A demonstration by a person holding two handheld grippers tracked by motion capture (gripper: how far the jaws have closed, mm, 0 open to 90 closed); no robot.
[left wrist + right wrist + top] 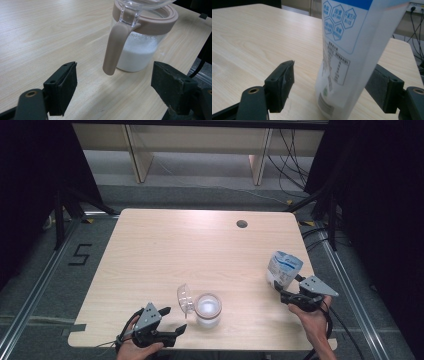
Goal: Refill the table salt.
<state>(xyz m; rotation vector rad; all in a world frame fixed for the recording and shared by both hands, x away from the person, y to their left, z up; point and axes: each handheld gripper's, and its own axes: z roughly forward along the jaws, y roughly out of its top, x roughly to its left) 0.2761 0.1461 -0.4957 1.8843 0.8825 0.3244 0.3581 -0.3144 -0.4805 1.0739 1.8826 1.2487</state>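
Pouch stands near table edge, between open jaws.

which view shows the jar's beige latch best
The left gripper view: the beige latch hangs close up off the jar rim. In the high view the jar is small and seen from above, so the latch can't be made out.

We see a matt, pale wood-grain table; a clear glossy plastic jar with a smooth matt beige band; a glossy white printed pouch; matt black gripper pads.
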